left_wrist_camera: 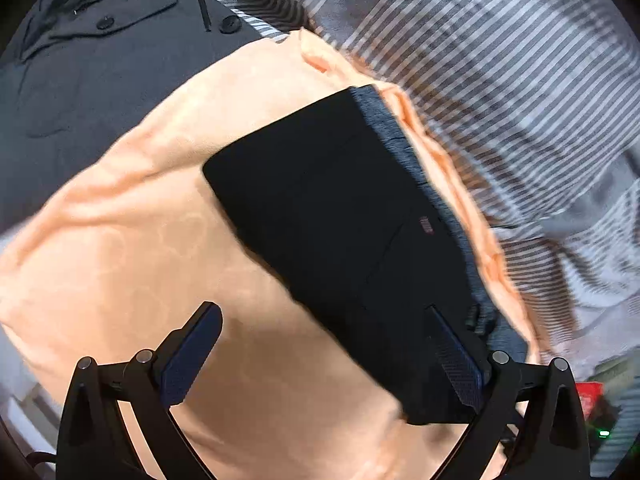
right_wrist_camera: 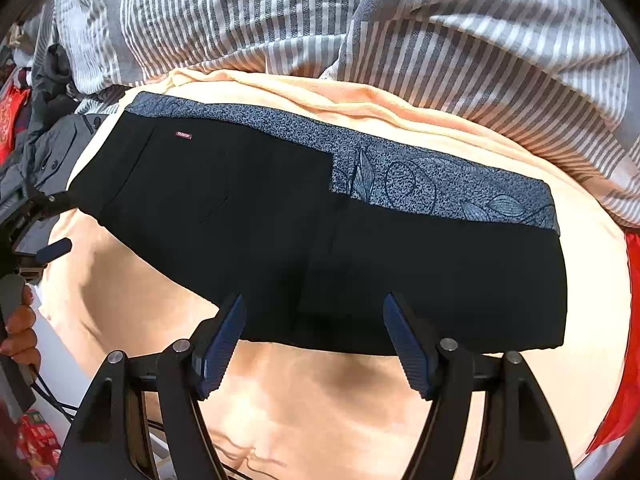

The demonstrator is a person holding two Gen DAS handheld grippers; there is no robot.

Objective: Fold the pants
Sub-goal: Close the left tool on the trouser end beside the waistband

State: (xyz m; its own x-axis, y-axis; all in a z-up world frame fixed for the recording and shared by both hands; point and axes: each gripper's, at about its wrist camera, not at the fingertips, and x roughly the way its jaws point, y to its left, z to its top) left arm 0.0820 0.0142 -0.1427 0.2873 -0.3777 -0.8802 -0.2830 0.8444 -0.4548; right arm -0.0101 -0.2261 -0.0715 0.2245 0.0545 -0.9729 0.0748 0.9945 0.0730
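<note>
While both grippers' jaws gape wide, empty, black pants [right_wrist_camera: 280, 216] lie folded, patterned grey waistband [right_wrist_camera: 440, 184] showing

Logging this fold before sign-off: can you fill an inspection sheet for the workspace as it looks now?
Surface: peach fleece blanket, rumpled.
Job's things: black pants with grey patterned waistband, folded into a flat block on the blanket.
Clutter: dark grey buttoned jacket beside the blanket.
Grippers: left gripper open, empty; right gripper open, empty.
Cables: black cable at lower left.
Surroundings: grey-and-white striped duvet behind; red items at the edges.
</note>
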